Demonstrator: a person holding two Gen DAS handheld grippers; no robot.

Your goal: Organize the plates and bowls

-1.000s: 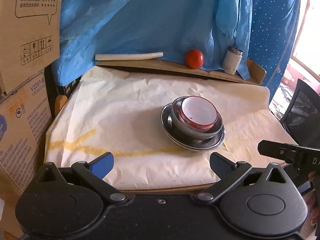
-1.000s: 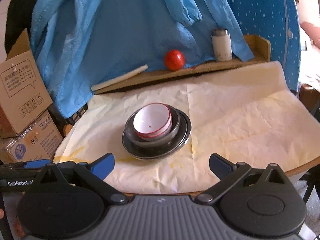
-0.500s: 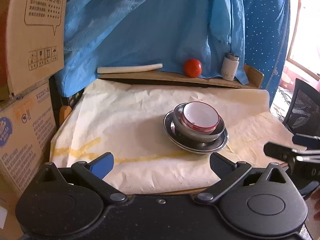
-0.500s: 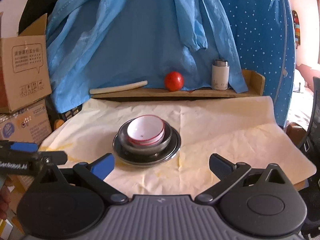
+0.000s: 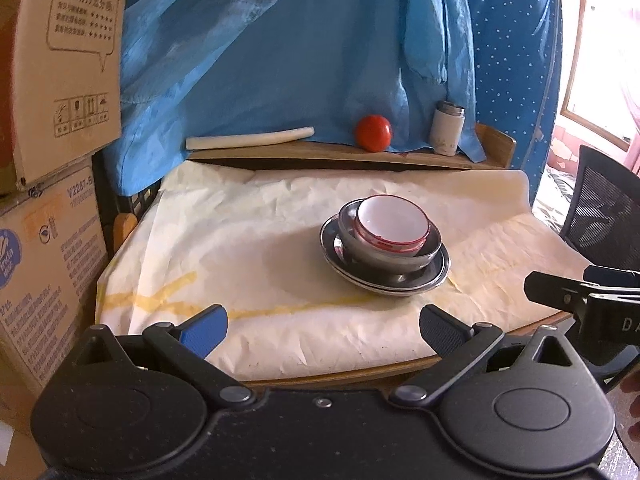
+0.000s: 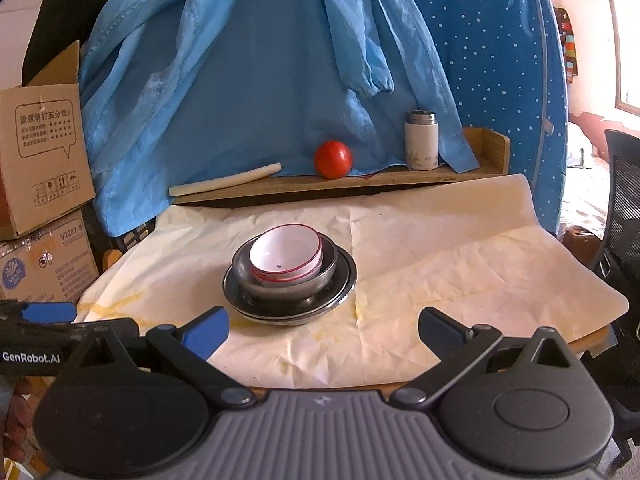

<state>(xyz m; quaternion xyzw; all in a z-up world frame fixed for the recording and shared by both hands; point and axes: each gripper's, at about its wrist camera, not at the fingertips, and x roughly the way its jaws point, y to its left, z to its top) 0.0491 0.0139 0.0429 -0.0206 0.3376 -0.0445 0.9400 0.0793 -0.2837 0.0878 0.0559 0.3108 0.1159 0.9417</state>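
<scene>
Sitting nested, white red-rimmed bowl [image 6: 286,255] fills steel bowl [image 6: 320,276] on plates [image 6: 344,294].

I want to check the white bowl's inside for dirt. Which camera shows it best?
The right wrist view: the white bowl tilts toward it, baring its inside and a small dark speck. The left wrist view shows the bowl more side-on, with no speck visible.

Left gripper [image 5: 322,326] black, smooth body, right gripper [image 6: 323,326] grey ribbed body, each with 1 blue finger pad, 1 black
</scene>
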